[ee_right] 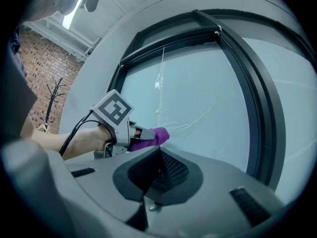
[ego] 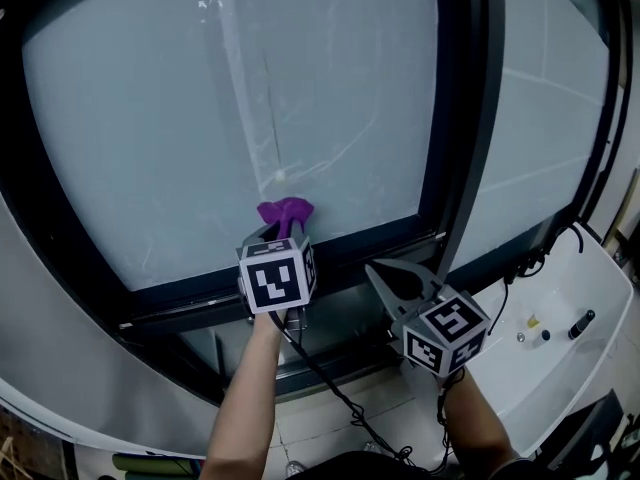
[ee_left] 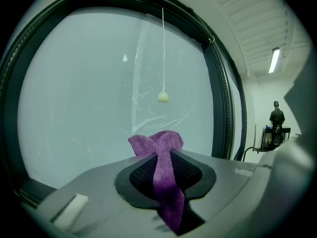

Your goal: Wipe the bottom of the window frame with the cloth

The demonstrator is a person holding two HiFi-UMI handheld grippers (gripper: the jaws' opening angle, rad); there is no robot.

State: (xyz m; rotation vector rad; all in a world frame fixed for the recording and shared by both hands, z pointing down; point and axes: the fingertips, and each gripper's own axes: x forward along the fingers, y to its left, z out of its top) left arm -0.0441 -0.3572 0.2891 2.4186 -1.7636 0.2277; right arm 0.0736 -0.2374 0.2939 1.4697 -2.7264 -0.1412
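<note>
no readable text, label, brand, number or sign anywhere

two hand-held grippers, the left gripper (ego: pixel 282 230) and the right gripper (ego: pixel 400 278), come in on two bare forearms, the left forearm (ego: pixel 250 388) and the right forearm (ego: pixel 478 418). there is one purple cloth (ego: pixel 285 210), and one dark window frame (ego: pixel 190 296) holding two glass panes, the large pane (ego: pixel 200 118) and the narrow pane (ego: pixel 545 98), with one pull cord ending in one pale bead (ee_left: pixel 163 96). farther off are one standing person (ee_left: pixel 276 115), one lit strip light (ee_left: pixel 273 60), one coat stand (ee_right: pixel 53 95) and one white counter (ego: pixel 560 368).
</note>
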